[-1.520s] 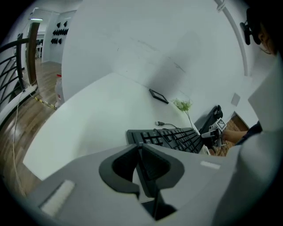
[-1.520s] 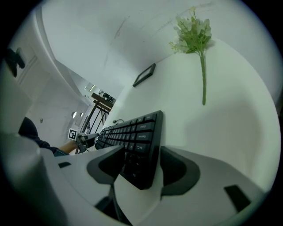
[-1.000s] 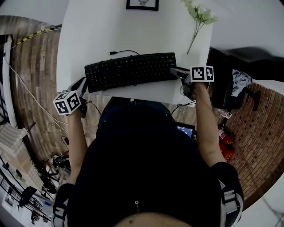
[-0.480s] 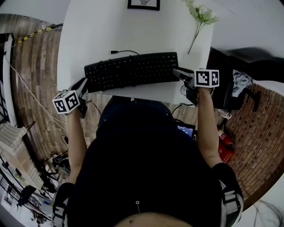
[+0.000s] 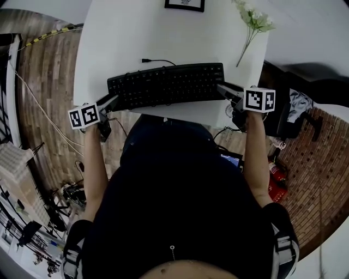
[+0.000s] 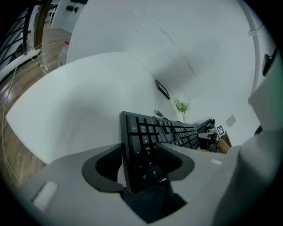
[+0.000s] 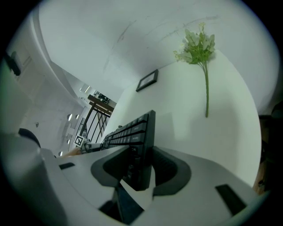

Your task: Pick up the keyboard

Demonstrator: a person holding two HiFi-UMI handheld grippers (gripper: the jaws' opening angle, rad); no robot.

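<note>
**Head view.** The black keyboard (image 5: 166,85) is lying across the near part of the white table (image 5: 125,38). Its long side is running left to right, close to the near edge. A cable (image 5: 158,60) is trailing from its far side toward the left. The left gripper (image 5: 113,101) is reaching in at the keyboard's left end, and the right gripper (image 5: 222,87) is meeting its right end. A flower sprig (image 5: 253,24) is lying at the far right of the table. A picture frame (image 5: 184,4) is sitting at the far edge.

**Left gripper view.** The left gripper (image 6: 140,151) is holding its jaws wide apart, and they have just been opening. The left end of the keyboard (image 6: 148,132) is sitting between them. A pale sliver of table (image 6: 66,110) is showing between one jaw and the keyboard's edge, so the pads are not clamping it. The keyboard is stretching away toward the flower sprig (image 6: 181,107) and the picture frame (image 6: 162,89). The right gripper (image 6: 207,132) is showing small at its far end.

**Right gripper view.** The right gripper (image 7: 141,164) is gripping the right end of the keyboard (image 7: 135,130). The keyboard is standing edge-on between the jaws, with one jaw pressing on the key face and the other on the underside. Beyond it, the flower sprig (image 7: 199,48) is lying on the table (image 7: 212,132), and the picture frame (image 7: 147,80) is sitting farther off.
</note>
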